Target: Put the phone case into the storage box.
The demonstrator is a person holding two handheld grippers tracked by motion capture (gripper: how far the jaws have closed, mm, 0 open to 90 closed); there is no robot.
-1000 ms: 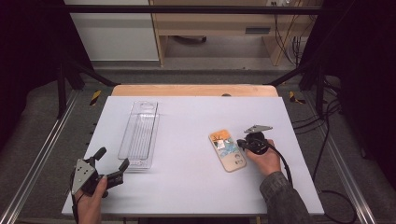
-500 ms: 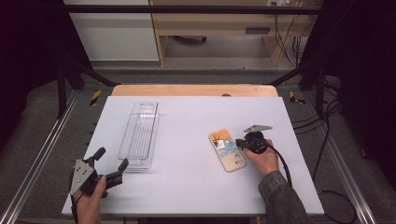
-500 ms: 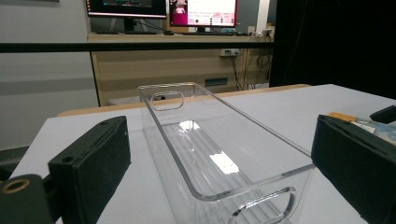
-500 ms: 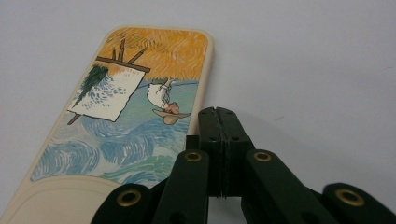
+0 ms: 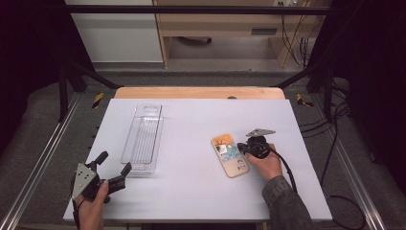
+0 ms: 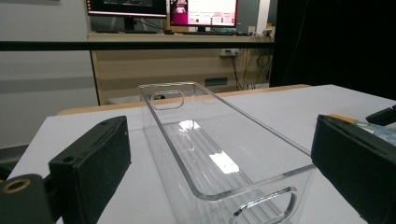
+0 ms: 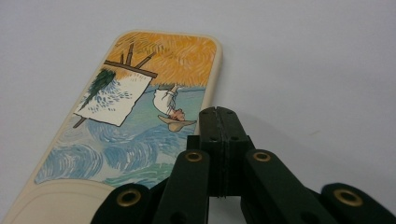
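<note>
With its jaws pressed together at the painted phone case's [image 5: 230,155] three-o'clock edge, the right gripper [image 5: 247,147] should nudge gently, keeping the case flat and square.

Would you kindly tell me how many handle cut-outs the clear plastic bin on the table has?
2: one oval cut-out in the far end wall of the clear plastic bin, one in its near end wall.
</note>
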